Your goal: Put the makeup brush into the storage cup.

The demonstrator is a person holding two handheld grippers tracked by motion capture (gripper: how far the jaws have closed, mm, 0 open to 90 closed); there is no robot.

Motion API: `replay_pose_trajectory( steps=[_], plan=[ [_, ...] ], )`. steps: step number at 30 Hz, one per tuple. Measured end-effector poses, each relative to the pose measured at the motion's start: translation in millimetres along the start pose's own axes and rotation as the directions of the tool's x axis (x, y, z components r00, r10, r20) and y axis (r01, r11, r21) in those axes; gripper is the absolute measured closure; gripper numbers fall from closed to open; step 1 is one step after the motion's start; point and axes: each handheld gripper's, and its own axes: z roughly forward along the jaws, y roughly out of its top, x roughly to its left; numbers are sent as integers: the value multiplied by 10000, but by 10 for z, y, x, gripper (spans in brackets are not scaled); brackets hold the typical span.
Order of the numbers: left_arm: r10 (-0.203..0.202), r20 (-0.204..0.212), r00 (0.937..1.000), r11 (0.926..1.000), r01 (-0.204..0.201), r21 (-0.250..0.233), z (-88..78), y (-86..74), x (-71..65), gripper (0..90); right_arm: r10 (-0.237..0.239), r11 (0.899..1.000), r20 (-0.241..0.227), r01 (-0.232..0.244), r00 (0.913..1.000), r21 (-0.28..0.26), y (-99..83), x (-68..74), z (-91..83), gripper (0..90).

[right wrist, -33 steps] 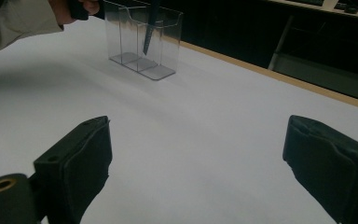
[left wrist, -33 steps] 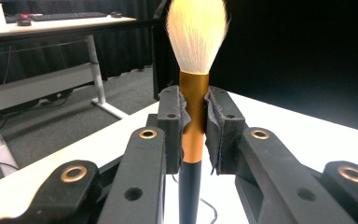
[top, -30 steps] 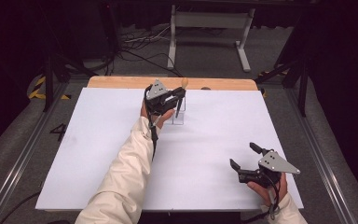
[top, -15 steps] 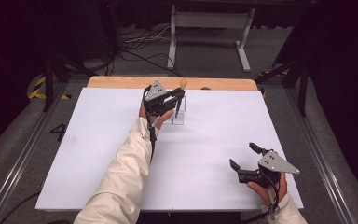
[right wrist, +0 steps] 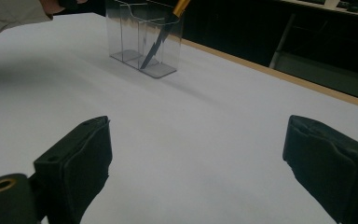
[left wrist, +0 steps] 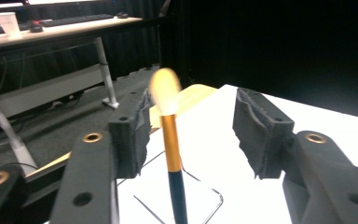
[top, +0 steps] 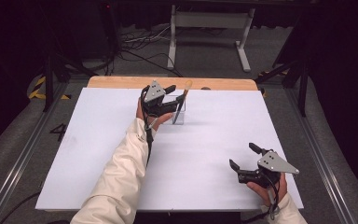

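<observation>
Standing tilted in the clear holder (top: 177,114) near the table's (top: 98,154) far edge, the makeup brush (top: 181,103) looks already delivered. Around its gold ferrule, the left gripper (left wrist: 191,133) has its jaws spread, touching nothing. Near the front right corner the right gripper (top: 248,156) rests wide apart and empty; little seems left beyond withdrawing.

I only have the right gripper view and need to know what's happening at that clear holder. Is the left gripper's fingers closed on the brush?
Observer: No. In the left gripper view the fingers stand apart, the brush between them, untouched.
Operator: What tops the brush?
Observer: A pale, blurred bristle head above a gold ferrule.
Operator: Where is the holder on the table?
Observer: The high view puts the clear holder near the far wooden edge, left gripper beside it.
</observation>
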Motion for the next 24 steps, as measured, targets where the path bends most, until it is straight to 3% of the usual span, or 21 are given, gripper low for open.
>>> replay_pose_trajectory(
  steps=[9, 16, 24],
  plan=[
    [495, -418, 9979, 9988, -494, 45, -128, 46, -52, 214, -7, 10000, -9, 7, 10000, 6, 0, 1, -2, 87],
    [584, -603, 9965, 9983, -579, 108, -216, 49, -81, 116, -50, 10000, -4, 50, 10000, 16, 0, 5, 1, 87],
    [752, -354, 9965, 9972, -752, -3, -361, 38, -87, 41, -68, 10000, -26, 68, 10000, 44, -1, 11, 5, 88]
  ],
)
